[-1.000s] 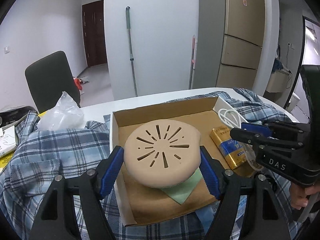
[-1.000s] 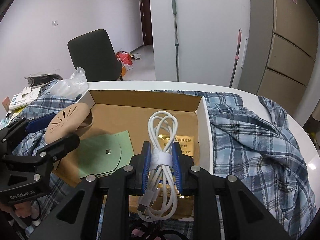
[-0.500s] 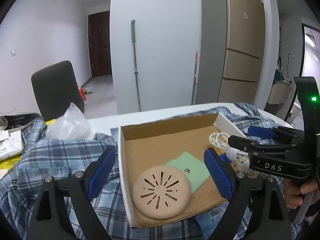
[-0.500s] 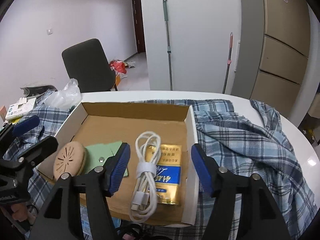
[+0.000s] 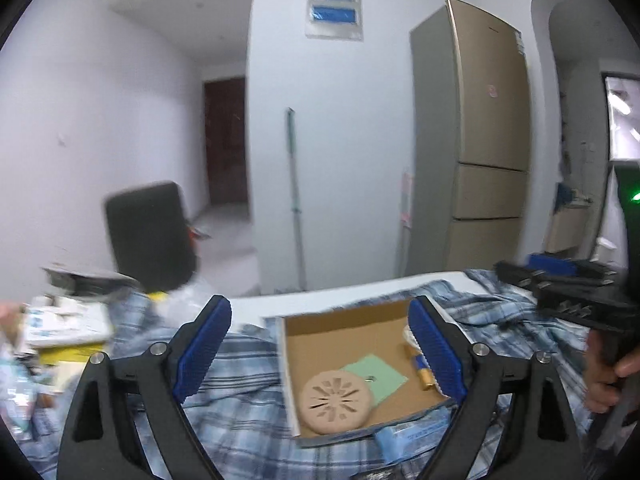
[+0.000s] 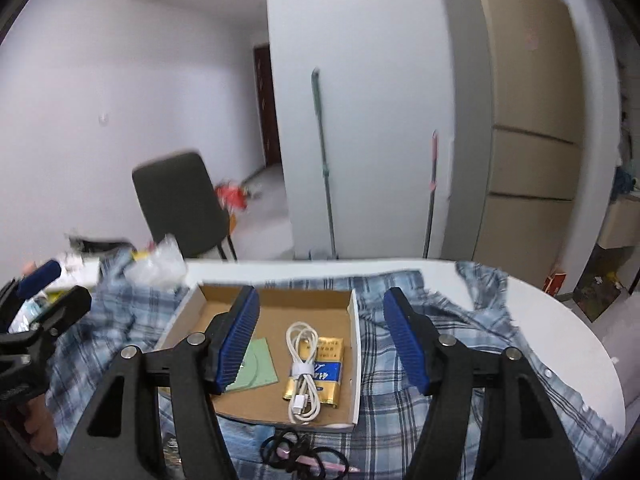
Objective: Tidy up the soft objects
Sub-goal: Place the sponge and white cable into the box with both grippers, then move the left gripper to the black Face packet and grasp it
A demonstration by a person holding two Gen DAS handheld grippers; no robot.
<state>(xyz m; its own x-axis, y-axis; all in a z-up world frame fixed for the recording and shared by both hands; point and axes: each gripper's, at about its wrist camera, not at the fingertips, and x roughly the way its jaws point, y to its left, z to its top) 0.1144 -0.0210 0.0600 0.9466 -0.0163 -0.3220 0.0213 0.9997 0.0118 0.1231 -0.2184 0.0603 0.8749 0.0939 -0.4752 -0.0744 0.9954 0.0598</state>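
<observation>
An open cardboard box [image 5: 348,320] rests on a blue checked shirt [image 5: 244,364] spread over the white table. Inside lie a beige round slotted pad [image 5: 335,398], a green sheet [image 5: 378,374] and a gold and blue pack [image 5: 425,374]. The right wrist view shows the box [image 6: 280,300] with a coiled white cable [image 6: 304,368] lying on the gold pack [image 6: 332,360]. My left gripper [image 5: 318,308] hangs open above and short of the box, holding nothing. My right gripper [image 6: 322,294] is open too, well above the cable.
A black chair [image 6: 180,204] stands beyond the table. A clear plastic bag [image 6: 158,264] and papers [image 5: 64,320] sit at the left. Black hair ties and a pink pen [image 6: 300,454] lie in front of the box. The shirt [image 6: 460,328] covers the table's right side.
The left gripper let go of the beige pad and the right let go of the cable; both things now lie in the box. Both grippers rose and drew back.
</observation>
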